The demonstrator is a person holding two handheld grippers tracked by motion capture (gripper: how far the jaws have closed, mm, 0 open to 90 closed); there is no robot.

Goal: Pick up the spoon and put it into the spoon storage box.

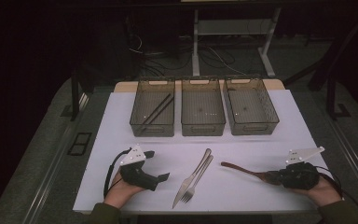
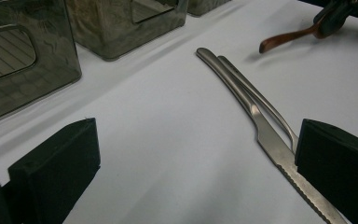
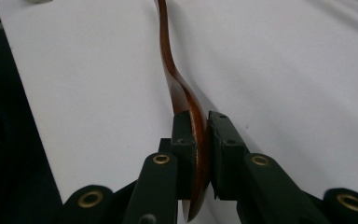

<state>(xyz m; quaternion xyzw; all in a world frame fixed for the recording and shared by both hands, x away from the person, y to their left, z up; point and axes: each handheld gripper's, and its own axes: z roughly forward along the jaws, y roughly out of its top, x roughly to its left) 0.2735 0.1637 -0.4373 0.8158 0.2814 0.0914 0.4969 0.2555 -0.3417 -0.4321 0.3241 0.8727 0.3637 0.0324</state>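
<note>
A brown wooden spoon point(image 1: 243, 170) lies at the front right of the white table, its handle pointing left. My right gripper point(image 1: 274, 177) is shut on the spoon's bowl point(image 3: 196, 140), which stands on edge between the jaws. A steel knife point(image 1: 192, 177) and a steel fork point(image 1: 196, 181) lie side by side at the front middle. My left gripper point(image 1: 157, 165) is open at the front left, its jaws wide apart and nothing between them. In the left gripper view the knife point(image 2: 261, 126) and fork point(image 2: 256, 98) run just inside the right jaw.
Three smoky clear bins stand in a row at the back: the left bin point(image 1: 153, 106) holds dark chopsticks point(image 1: 157, 111), the middle bin point(image 1: 202, 105) and right bin point(image 1: 250, 105) look empty. The white mat point(image 1: 121, 121) ends near my hands.
</note>
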